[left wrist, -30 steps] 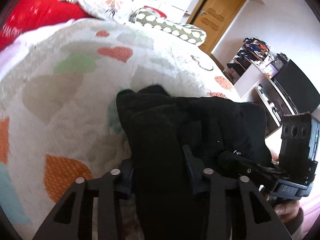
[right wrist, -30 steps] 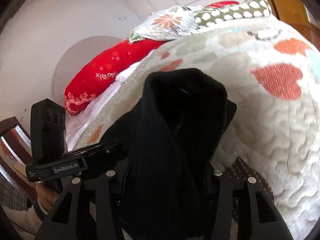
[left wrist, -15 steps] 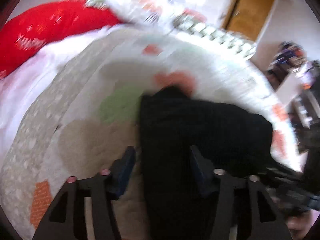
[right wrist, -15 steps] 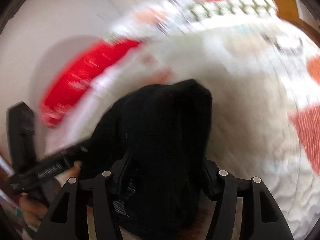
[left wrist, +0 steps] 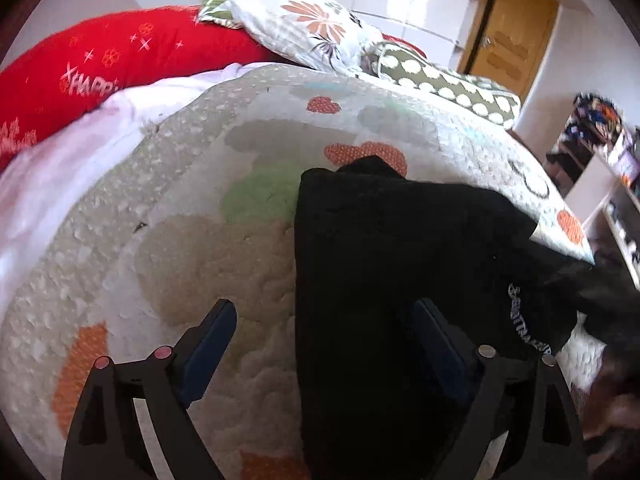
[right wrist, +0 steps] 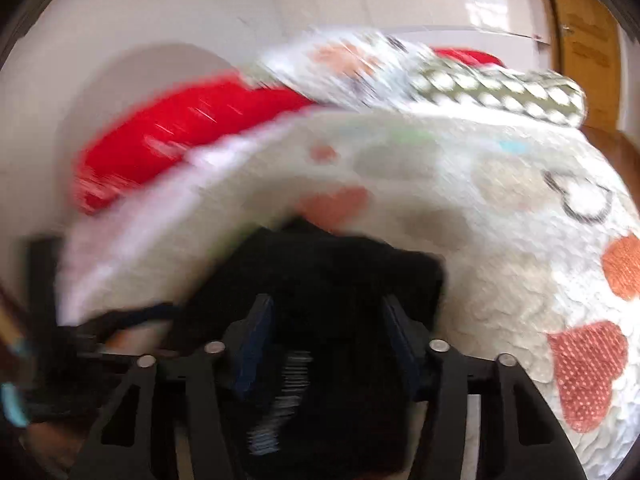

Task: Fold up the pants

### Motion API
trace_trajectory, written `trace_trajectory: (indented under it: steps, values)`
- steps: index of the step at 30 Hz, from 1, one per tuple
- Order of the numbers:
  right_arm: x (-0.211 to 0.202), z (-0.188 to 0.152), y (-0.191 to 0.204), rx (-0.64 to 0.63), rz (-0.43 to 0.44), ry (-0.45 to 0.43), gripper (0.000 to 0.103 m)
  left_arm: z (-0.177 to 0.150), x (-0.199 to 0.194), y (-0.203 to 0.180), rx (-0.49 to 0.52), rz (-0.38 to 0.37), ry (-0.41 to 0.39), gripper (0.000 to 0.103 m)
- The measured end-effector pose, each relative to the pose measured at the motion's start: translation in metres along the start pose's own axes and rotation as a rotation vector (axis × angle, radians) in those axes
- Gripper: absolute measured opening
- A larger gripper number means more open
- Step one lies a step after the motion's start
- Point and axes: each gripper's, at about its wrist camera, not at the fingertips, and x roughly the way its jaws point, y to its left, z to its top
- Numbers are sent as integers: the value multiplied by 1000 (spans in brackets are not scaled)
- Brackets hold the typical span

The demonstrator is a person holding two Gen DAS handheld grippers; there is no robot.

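Note:
The black pants lie folded on the heart-patterned quilt, with white lettering near their right edge. My left gripper hovers over their near end with its jaws opening wide. Its left pad stands clear over bare quilt and the right pad sits at the cloth. In the blurred right wrist view, my right gripper has a thick bunch of the pants filling the gap between its pads, jaws closing on it.
A red bolster, a floral pillow and a dotted pillow line the bed's far end. A wooden door and cluttered shelves stand to the right. A hand shows at the lower right.
The left jaws have spread wide and let go of the pants, which now lie flatter on the quilt. The right gripper has swung sideways with the cloth still between its pads.

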Motion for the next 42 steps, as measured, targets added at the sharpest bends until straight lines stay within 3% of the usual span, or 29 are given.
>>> trace_trajectory:
  steps: [1, 4, 8, 12, 17, 20, 24, 28, 33, 37, 42]
  values:
    - [13, -6, -8, 29, -17, 28, 57, -1, 1, 0, -7, 3, -8, 97]
    - [14, -13, -22, 105, 52, -1, 59, 2, 7, -2, 0, 12, -13, 97]
    - [-8, -11, -17, 90, 43, -10, 61, 4, 5, -5, 19, 32, -16, 95]
    - [-42, -31, -5, 72, 47, -70, 64, 2, -1, -6, 34, 55, -35, 95]
    - [-19, -50, 6, 22, -23, 12, 64, -6, -17, -12, 52, 86, -55, 95]
    - [-34, -48, 5, 40, -23, -18, 65, -11, -35, -18, 83, 116, -100, 95]
    - [-66, -51, 16, -6, -47, -84, 78, -21, -63, -22, 95, 152, -160, 95]
    - [-91, -58, 20, 0, -45, -124, 82, -35, -86, -27, 113, 195, -211, 95]
    - [-106, -64, 23, 2, -47, -108, 82, -55, -103, -43, 174, 252, -229, 95]
    - [-116, -72, 23, 11, -47, -107, 82, -75, -116, -65, 257, 368, -266, 95]
    - [-122, -80, 22, 27, -43, -102, 82, -95, -122, -87, 330, 398, -264, 95]
